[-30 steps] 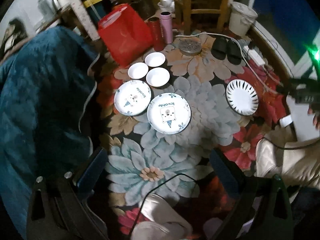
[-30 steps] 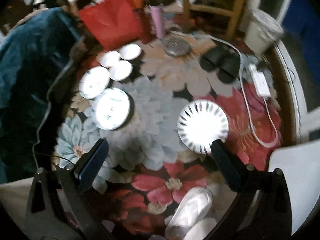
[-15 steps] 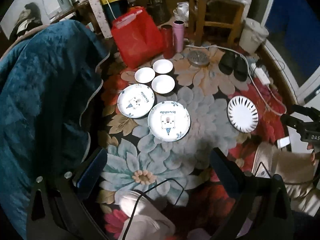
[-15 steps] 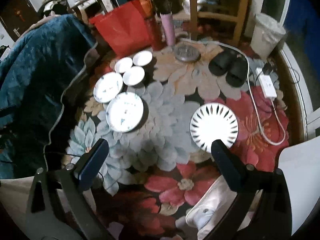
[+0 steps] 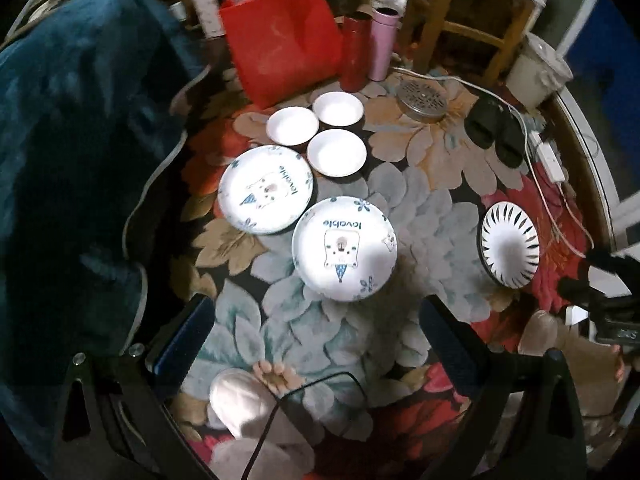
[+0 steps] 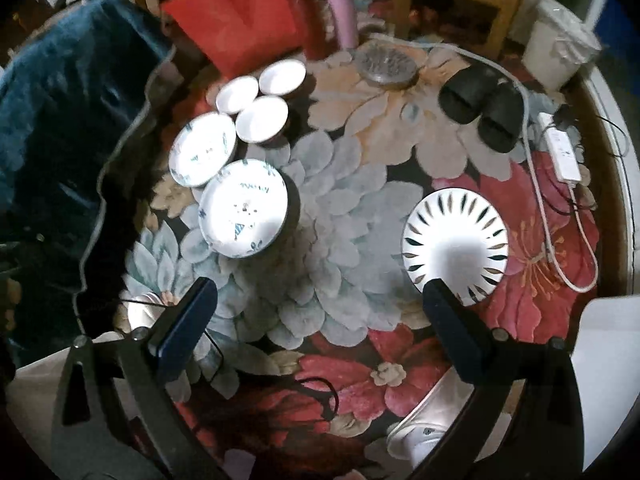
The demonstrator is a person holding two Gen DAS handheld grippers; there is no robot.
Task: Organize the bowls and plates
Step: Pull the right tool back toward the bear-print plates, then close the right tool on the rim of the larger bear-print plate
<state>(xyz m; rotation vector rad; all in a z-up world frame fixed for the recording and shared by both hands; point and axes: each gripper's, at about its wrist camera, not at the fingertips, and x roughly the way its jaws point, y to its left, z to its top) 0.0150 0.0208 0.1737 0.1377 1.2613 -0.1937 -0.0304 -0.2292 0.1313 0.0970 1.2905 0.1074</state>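
Note:
Two cartoon plates lie on the floral rug: one (image 5: pixel 344 249) (image 6: pixel 244 208) nearer me, another (image 5: pixel 265 190) (image 6: pixel 203 149) behind it to the left. Three small white bowls (image 5: pixel 337 152) (image 6: pixel 262 119) cluster beyond them. A white plate with black rays (image 5: pixel 509 249) (image 6: pixel 455 246) sits apart on the right. My left gripper (image 5: pixel 316 334) hovers open above the rug, just short of the nearer cartoon plate. My right gripper (image 6: pixel 320 316) is open too, its right finger over the rayed plate's near rim. Neither holds anything.
A teal blanket (image 5: pixel 68 168) drapes the left side. A red bag (image 5: pixel 280 36), red and pink flasks (image 5: pixel 382 46), a metal lid (image 5: pixel 421 96), black slippers (image 5: pixel 496 130), a power strip with cable (image 6: pixel 562 152), a wooden stool and a white bin stand behind. A person's shoes show at the bottom.
Both views drew back and tilted up half a second ago; now both grippers have come down closer to the plates, which look larger. Nothing on the rug has moved.

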